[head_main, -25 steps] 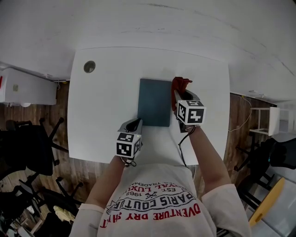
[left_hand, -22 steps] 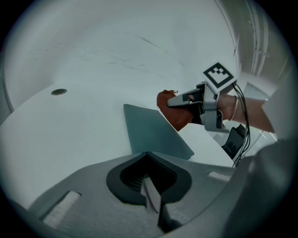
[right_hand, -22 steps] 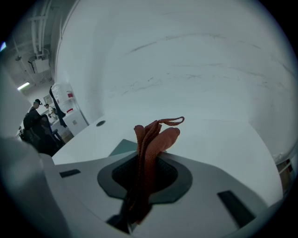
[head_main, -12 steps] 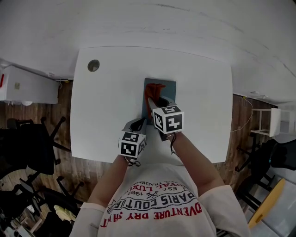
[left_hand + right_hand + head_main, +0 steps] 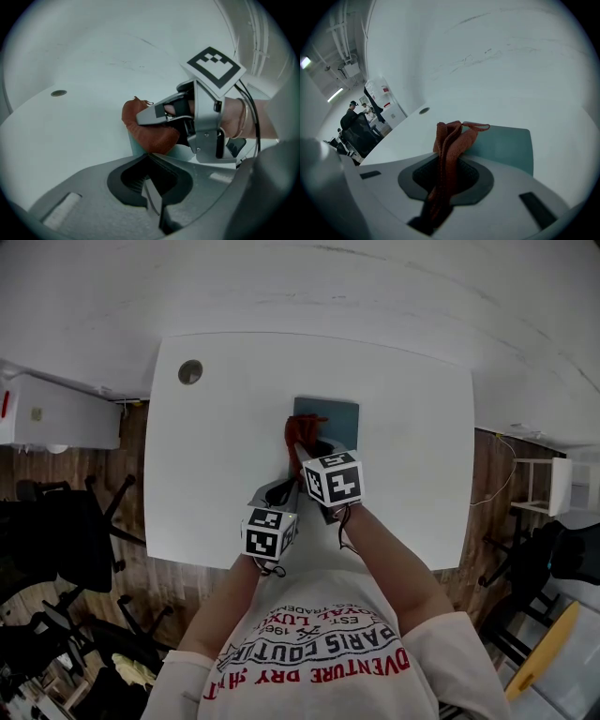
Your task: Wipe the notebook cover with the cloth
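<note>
A teal notebook (image 5: 337, 416) lies flat in the middle of the white table (image 5: 216, 456). My right gripper (image 5: 309, 448) is shut on a rust-red cloth (image 5: 298, 432), which hangs over the notebook's left part. In the right gripper view the cloth (image 5: 452, 138) bunches out of the jaws over the teal cover (image 5: 506, 145). My left gripper (image 5: 279, 490) is shut, its tips at the notebook's near left corner. In the left gripper view the cloth (image 5: 150, 133) rests on the notebook's edge (image 5: 135, 146), just past my shut left gripper (image 5: 149, 157).
A round cable hole (image 5: 190, 371) sits in the table's far left corner. A white wall runs behind the table. Black office chairs (image 5: 56, 540) and a white cabinet (image 5: 56, 418) stand on the wooden floor at left. People (image 5: 351, 117) stand far off.
My right gripper carried the cloth from the notebook's right edge leftward across the cover, then a little nearer to me. The left gripper stayed at the near left corner.
</note>
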The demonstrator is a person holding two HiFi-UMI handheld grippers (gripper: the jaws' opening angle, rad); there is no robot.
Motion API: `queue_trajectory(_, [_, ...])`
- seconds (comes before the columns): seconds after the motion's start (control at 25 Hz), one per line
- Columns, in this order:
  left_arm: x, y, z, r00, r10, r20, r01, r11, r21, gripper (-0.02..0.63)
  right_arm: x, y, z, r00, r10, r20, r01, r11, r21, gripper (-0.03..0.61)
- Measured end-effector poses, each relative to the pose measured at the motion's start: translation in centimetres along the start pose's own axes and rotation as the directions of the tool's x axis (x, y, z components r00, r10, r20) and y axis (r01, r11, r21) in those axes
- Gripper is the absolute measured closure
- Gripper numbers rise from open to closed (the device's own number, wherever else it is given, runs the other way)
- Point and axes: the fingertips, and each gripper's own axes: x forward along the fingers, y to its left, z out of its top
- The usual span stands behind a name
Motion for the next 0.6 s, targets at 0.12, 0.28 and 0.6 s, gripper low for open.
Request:
queue_trajectory(0.12, [0.0,0.0,-0.1,1.0,-0.003,-0.003,0.003,1.0,-0.004,0.604,-0.1,-0.4,-0.2,1.0,-0.003,-0.003,0.003,1.0,0.005,0.503])
queue_trajectory(0.28, [0.1,0.0,-0.1,1.0,-0.007,-0.006,0.007,1.0,-0.008,0.604,-0.6,-1.5,-0.4,1.0,-0.023,0.001,0.023,1.0,0.015,0.502])
queue_trajectory(0.6, [0.0,0.0,-0.1,1.0,-0.021,-0.015,0.021,1.0,-0.023,0.604,-3.0,-4.8,-1.4,0.996,-0.086,0.009,0.085,0.995,0.06,0.502])
